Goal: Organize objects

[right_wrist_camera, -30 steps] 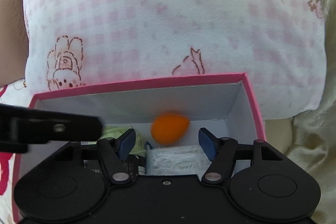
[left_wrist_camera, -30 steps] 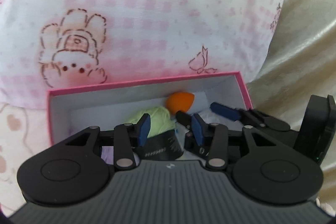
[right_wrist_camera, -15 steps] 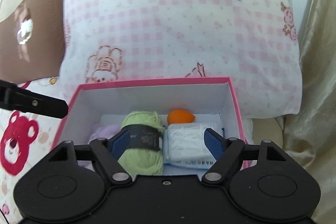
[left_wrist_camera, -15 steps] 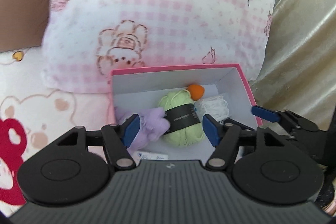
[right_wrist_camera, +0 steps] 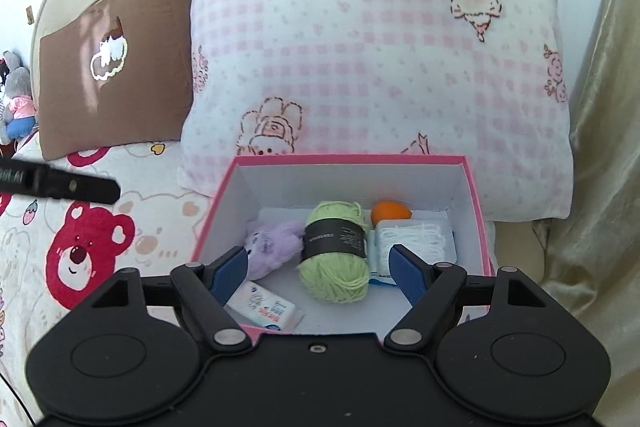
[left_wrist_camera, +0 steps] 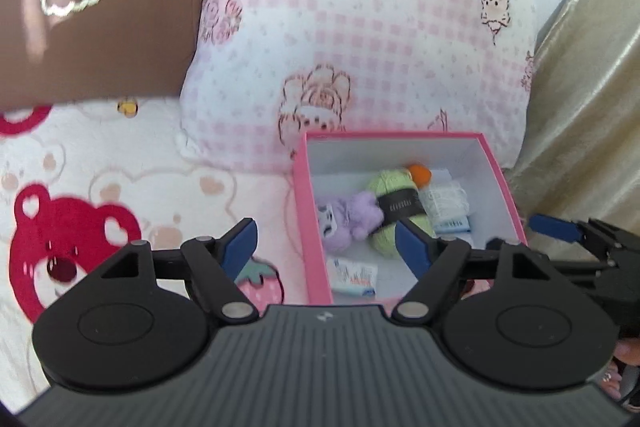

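Pink box [right_wrist_camera: 478,211]: set on the bear-print bedspread [right_wrist_camera: 132,223], its far wall against the checked pillow [right_wrist_camera: 360,67]; white inside, open-topped; judged light and stiff enough to be taken by a wall.

Contents, left to right: purple plush [right_wrist_camera: 272,243], soft, to be pinched at the body; green yarn ball [right_wrist_camera: 336,259] with a dark paper band, touching the plush; judged light and springy, best gripped across the banded middle, since loose strands may snag; white cord packet [right_wrist_camera: 416,241] just right of the yarn, flat, its film wrap probably slippery; orange item [right_wrist_camera: 390,213] at the far wall behind the packet, smooth and rounded, likely to roll; small white pack [right_wrist_camera: 264,309] at the near left corner, flat, to be taken by its edges.

Left gripper [left_wrist_camera: 326,247]: held above the box's near left wall; jaws opening; nothing held between them.

Right gripper [right_wrist_camera: 318,273]: held above the box's near edge; jaws spread wide; nothing pressed, the yarn seen beyond them only.

Brown cushion [right_wrist_camera: 116,67]: far left, apart from the box.
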`<move>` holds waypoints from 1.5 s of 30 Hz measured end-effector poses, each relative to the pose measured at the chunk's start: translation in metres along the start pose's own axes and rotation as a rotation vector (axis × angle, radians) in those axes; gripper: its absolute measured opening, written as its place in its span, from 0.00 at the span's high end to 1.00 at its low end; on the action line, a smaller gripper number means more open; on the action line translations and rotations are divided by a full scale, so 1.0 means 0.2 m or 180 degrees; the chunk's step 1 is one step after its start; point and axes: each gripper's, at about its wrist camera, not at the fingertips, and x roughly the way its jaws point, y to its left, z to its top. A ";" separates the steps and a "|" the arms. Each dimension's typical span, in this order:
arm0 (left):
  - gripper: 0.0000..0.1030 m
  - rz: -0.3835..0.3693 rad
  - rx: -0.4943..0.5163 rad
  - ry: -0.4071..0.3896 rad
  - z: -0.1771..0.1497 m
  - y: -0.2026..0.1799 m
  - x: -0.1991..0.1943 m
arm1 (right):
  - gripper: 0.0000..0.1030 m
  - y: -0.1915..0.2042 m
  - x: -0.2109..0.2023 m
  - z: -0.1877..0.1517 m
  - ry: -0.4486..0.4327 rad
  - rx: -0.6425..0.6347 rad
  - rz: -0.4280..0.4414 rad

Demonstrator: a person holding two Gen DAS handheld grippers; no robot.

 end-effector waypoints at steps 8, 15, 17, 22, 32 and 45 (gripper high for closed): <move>0.27 0.0161 0.0032 0.0099 -0.14 0.05 -0.12 | 0.20 0.18 -0.11 -0.03 0.0063 -0.0132 0.0090; 0.26 0.0118 0.0017 0.0045 -0.21 0.14 -0.29 | 0.20 0.26 -0.16 -0.04 0.0085 -0.0137 0.0017; 0.26 0.0091 -0.0002 0.0072 -0.25 0.17 -0.30 | 0.20 0.29 -0.18 -0.05 0.0054 -0.0176 -0.0009; 0.26 0.0130 -0.0135 0.0140 -0.32 0.24 -0.28 | 0.12 0.32 -0.21 -0.07 0.0029 -0.0134 0.0004; 0.17 0.0470 -0.0111 0.0186 -0.38 0.30 -0.25 | 0.10 0.40 -0.16 -0.15 0.0258 -0.0164 -0.0064; 0.04 0.0528 -0.0013 0.0167 -0.43 0.28 -0.24 | 0.10 0.43 -0.11 -0.17 0.0436 -0.0128 -0.0042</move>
